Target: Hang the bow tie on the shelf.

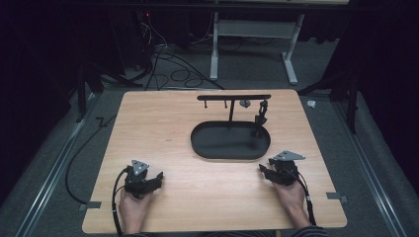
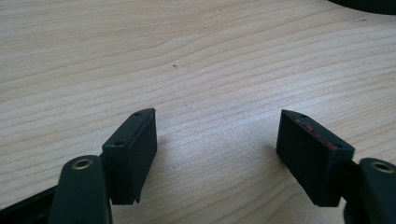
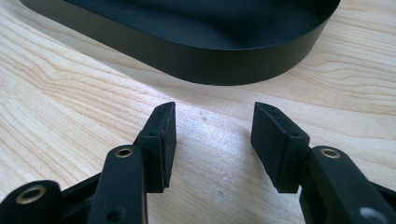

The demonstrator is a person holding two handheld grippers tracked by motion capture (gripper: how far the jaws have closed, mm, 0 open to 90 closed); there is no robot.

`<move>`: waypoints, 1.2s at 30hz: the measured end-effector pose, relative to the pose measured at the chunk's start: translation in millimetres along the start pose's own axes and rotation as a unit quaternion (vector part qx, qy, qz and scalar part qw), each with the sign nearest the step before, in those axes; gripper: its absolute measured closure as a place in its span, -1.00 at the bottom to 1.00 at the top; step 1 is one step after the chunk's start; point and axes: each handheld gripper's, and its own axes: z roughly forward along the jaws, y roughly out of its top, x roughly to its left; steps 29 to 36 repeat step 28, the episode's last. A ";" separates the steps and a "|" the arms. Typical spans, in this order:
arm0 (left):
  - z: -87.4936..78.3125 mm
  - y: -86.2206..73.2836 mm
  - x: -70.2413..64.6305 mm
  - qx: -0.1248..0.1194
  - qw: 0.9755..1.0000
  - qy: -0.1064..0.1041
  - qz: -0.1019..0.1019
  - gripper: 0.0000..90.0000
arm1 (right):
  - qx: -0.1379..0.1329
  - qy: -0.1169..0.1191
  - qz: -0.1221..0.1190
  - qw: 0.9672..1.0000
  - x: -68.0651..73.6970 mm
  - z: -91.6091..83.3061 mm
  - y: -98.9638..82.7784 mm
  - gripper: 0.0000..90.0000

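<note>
so, a light wooden table (image 1: 163, 123) fills the high view, and on it, right of centre toward the far side, sits a black oval tray (image 1: 230, 154) with a low wall. a thin post rises from the tray and carries a black crossbar (image 1: 233, 97) with small pegs beneath it; near the bar's right end hang a small grey round piece (image 1: 244, 103) and a dark dangling object (image 1: 261, 118) (too small to tell what either is).

the left gripper (image 1: 159, 176) rests on the table at the near left, held by the person's left hand (image 1: 131, 205), well apart from the tray. in the left gripper view its jaws stand wide apart over bare wood grain, nothing between them, with a sliver of the tray at the top right corner.

the right gripper (image 1: 261, 169) lies at the near right in the right hand (image 1: 291, 195), just beside the tray's near right rim. in the right gripper view its jaws are parted and empty, pointing at the tray wall (image 3: 196, 60) close ahead.
</note>
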 end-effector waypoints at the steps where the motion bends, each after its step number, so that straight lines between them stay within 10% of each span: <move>1: 0.0 0.0 0.0 0.000 1.000 0.000 0.000 -0.35 | 0.000 0.000 0.000 1.000 0.1 0.0 0.1 0.15; 36: -0.1 0.0 0.0 0.000 1.000 0.000 0.000 -0.35 | 0.005 -0.005 -0.014 1.000 3.6 0.5 -0.1 -0.02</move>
